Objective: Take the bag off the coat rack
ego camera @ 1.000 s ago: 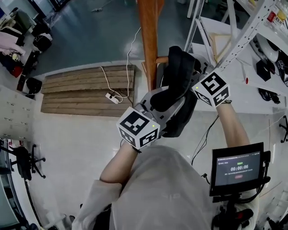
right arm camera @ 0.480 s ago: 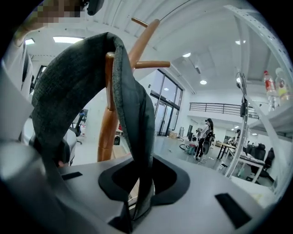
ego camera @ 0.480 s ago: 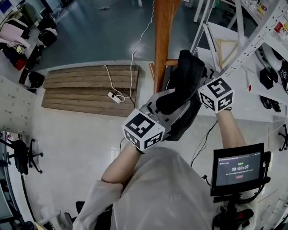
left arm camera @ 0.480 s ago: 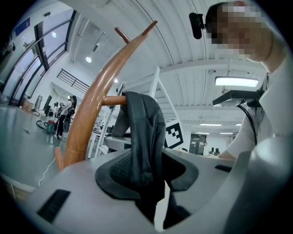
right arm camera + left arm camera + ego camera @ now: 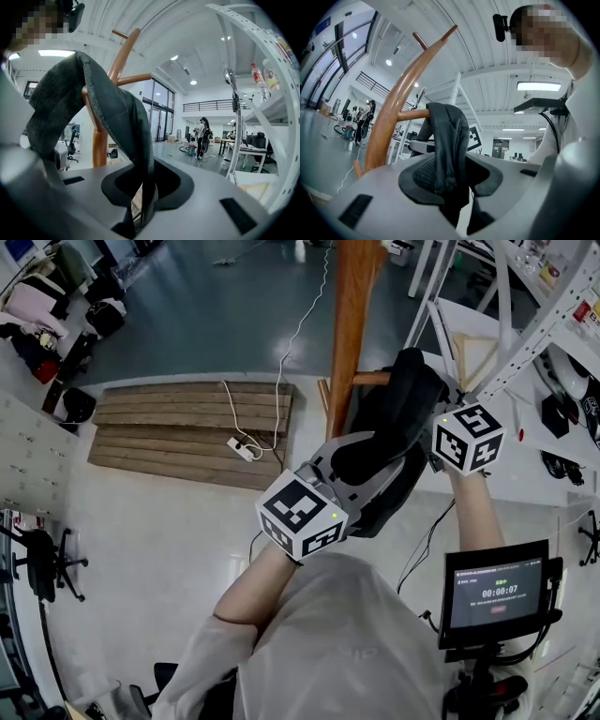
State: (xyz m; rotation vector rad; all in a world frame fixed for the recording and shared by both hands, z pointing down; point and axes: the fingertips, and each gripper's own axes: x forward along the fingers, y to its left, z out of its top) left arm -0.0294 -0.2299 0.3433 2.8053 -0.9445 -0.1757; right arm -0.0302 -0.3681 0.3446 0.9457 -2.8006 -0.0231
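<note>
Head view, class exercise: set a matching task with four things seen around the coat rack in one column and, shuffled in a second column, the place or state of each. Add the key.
Things
1 bag strap
2 power strip
3 timer screen
4 left gripper

Places or states
A lying on the wooden pallet
B shut on the bag strap
C draped over a peg of the coat rack
D low at the person's right

Pairs: 1-C, 2-A, 3-D, 4-B
</note>
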